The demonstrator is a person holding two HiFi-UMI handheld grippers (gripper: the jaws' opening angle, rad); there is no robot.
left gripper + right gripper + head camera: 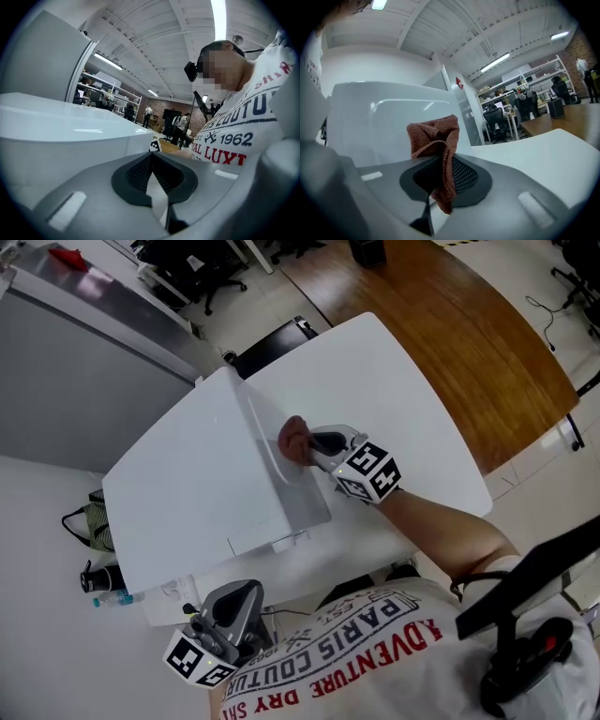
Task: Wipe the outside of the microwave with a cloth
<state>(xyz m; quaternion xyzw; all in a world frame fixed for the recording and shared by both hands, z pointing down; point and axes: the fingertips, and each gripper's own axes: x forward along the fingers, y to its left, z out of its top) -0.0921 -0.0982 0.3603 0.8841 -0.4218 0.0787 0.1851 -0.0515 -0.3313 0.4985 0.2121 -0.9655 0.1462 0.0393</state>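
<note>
A white microwave [197,493] stands on a white table [412,390], seen from above in the head view. My right gripper [309,448] is shut on a reddish-brown cloth [293,439], which it presses against the microwave's right-hand face beside a long handle. In the right gripper view the bunched cloth [436,140] sticks up from between the jaws, with the microwave [384,122] just behind it. My left gripper [246,592] hangs at the microwave's near corner, shut and empty. Its own view shows the microwave [61,136] close on the left.
A wooden table [469,324] lies beyond the white one. Office chairs [202,273] and a grey partition [75,362] are at the back left. On the floor to the left sit a bag [89,521] and a bottle [103,582]. A black stand [525,615] is at my right.
</note>
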